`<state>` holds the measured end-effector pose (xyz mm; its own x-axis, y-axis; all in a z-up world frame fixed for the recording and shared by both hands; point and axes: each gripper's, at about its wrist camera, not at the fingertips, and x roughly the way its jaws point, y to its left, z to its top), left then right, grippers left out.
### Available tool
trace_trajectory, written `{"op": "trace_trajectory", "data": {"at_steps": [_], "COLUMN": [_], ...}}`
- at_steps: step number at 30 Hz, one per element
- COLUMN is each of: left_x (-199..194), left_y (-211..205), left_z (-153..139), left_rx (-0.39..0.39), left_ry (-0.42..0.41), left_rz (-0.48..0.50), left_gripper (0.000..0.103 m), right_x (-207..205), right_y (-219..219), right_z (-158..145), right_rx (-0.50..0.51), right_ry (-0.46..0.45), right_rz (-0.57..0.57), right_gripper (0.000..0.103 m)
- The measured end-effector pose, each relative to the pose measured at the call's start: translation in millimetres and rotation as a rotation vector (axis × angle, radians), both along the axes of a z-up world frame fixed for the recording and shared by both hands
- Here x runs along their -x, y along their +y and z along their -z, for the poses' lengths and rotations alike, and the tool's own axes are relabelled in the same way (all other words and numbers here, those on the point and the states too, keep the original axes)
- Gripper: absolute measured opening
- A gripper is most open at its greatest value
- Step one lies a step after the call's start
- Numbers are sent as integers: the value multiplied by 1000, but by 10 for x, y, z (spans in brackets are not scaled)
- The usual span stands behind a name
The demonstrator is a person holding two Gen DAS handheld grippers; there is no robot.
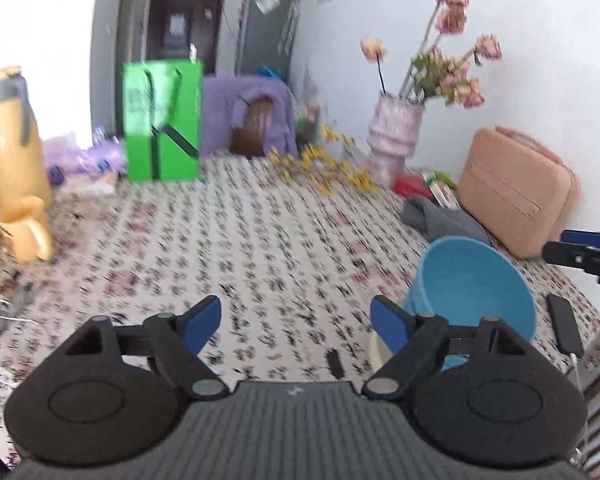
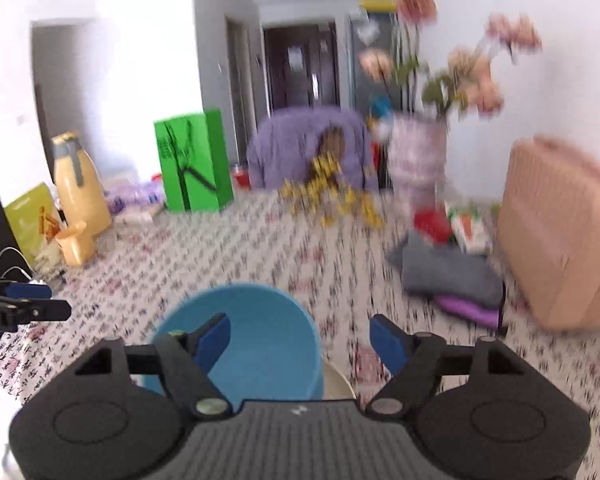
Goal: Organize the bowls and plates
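The patterned tablecloth (image 1: pixel 260 232) is being seen in both views, blurred. By the left wrist view alone a black phone-like slab (image 1: pixel 565 326) at the table's right edge is being shown, and the right gripper's tip (image 1: pixel 580 256) is being caught entering at the right edge; by the right wrist view alone a purple cloth (image 2: pixel 470 312) under the grey one (image 2: pixel 452 268) and a yellow-green box (image 2: pixel 32 216) at far left are being shown, with the left gripper's tip (image 2: pixel 28 304) at the left edge. The pink case (image 1: pixel 516 192), green bag (image 1: pixel 162 120), yellow flask (image 1: pixel 12 144) and vase of flowers (image 1: pixel 394 132) are being shown in both. The blue bowl (image 1: pixel 472 292) is being seen resting on a cream dish (image 2: pixel 338 382), tilted, its mouth being turned up and toward the cameras; being round, no long axis is being offered. The left gripper (image 1: pixel 296 322) is being held with fingers spread wide over bare cloth, the bowl just beside its right finger. The right gripper (image 2: pixel 300 342) is likewise being held spread, its left finger in front of the bowl's interior, nothing being pinched.
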<state>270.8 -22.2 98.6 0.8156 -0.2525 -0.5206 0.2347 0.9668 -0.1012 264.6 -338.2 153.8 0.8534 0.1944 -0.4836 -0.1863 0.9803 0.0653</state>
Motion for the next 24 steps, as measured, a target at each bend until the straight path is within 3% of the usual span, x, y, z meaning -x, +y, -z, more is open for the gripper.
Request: {"op": "trace_trajectory", "data": {"at_steps": [4,9,15,24], "left_x": [440,938,1418,2050], "left_y": [147,242,210,273], "left_z": [-11,78,296,715], "left_rx": [-4,20,-62,-115], "left_ry": [-157,-250,-307,-348], "left_rz": [-77,-110,-121,-199], "left_gripper": [103,103,103,103], "right_x": [348,705,1197,1879], "right_y": [301,666,1038,1372], "right_z": [6,194,494,969], "right_rx": [20,21,45,23], "right_ry": [-140,-213,-290,-280], "right_rz": [-24,-17,13,78], "right_gripper": [85,85,86,87]}}
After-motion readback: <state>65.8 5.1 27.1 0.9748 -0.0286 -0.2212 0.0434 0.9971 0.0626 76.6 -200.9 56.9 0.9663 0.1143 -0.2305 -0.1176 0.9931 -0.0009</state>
